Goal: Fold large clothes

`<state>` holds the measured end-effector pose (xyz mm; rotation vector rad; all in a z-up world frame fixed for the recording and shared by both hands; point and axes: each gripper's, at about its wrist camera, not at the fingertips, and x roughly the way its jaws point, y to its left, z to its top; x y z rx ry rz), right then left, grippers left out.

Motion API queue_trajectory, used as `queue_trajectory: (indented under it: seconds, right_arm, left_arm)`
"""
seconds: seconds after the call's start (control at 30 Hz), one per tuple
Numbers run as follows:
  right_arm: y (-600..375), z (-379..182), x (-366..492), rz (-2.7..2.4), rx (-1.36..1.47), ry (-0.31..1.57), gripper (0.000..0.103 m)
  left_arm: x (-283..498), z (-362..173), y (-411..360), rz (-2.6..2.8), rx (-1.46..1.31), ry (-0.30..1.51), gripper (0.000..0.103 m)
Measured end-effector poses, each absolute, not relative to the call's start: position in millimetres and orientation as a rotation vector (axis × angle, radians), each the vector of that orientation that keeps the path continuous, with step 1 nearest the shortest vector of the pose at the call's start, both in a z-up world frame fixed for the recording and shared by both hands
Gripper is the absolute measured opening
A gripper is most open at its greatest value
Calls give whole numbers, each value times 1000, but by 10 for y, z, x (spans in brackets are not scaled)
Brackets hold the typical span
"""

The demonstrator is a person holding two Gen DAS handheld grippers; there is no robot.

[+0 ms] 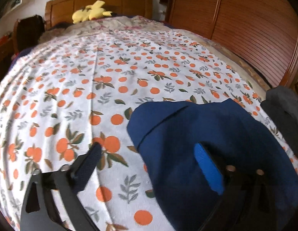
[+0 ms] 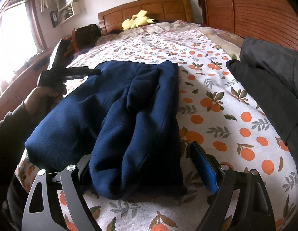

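Garment: the navy sweatshirt (image 2: 118, 119) lies on the orange-print bedspread (image 2: 216, 104), already doubled into a long thick bundle that runs away from the right tongs toward the headboard (image 2: 145, 7).
Right tongs: the right gripper (image 2: 145, 171) stands wide open, straddling the near end of the bundle; its blue-padded finger is just beside the right edge of the cloth, and the other finger is mostly hidden behind the fabric, so I cannot tell whether it touches.
Left tongs: the left gripper (image 1: 147, 159) is also spread wide and holds nothing. In its own view one finger hangs over bare bedspread and the blue-padded one over the navy cloth. From the right wrist view it sits beyond and to the left of the right tongs, near the far left edge of the bundle.
Step in hand: judging by the lie of the cloth, the side folds are done and a final fold end over end is about to begin.
Next move: it probably calls for the right tongs to pinch all layers at the near end, and the left to catch the far edge or steady it. The stack is thick and the layers could slide apart.
Nearby: a dark grey garment (image 2: 274, 80) waits to the right of the right tongs, well apart from the sweatshirt.
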<state>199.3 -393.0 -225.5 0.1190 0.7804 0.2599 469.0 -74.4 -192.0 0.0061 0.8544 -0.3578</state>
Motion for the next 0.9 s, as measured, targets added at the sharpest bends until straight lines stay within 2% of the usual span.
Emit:
queue_trajectory:
  seconds: [0.03,0.07,0.1,0.13,0.2,0.27,0.3,0.37,0.53,0.9]
  right_arm:
    - [-3937,-2262,2000,263,127,783,82]
    - [-3942,-2269,1995,276,147,787,77]
    - [-3948,-2274,1996,292,166,792,73]
    - [-3957,-2281,1994,317,192,798,65]
    - [-3950,-2263,1982,340,201,802,59]
    - [-3903,-2223,1949,353,177,792,42]
    - [-3886,-2200,1934,355,167,786,39]
    - [-3867,-2142,1904,353,144,770,29]
    - [-3902,-1993,1873,374,142,729,19]
    - [-4380,-1286,1810,352,77,582,16]
  left_arm:
    - [4717,-1947,-749,-383,-15,875,80]
    - [4725,-1968,-773,-408,-31,891,60]
    - [4730,-1987,-799,-436,-44,912,55]
    - [4712,-1978,-838,-428,-28,909,52]
    - [4683,-1958,-887,-444,-24,913,32]
    - [4632,-1891,-935,-411,6,901,14]
    - [4612,-1866,-958,-404,21,893,10]
    - [4547,-1765,-999,-383,62,862,6]
    - [4327,-1357,-1011,-356,63,762,4]
    - [3885,-534,-1519,-382,80,623,3]
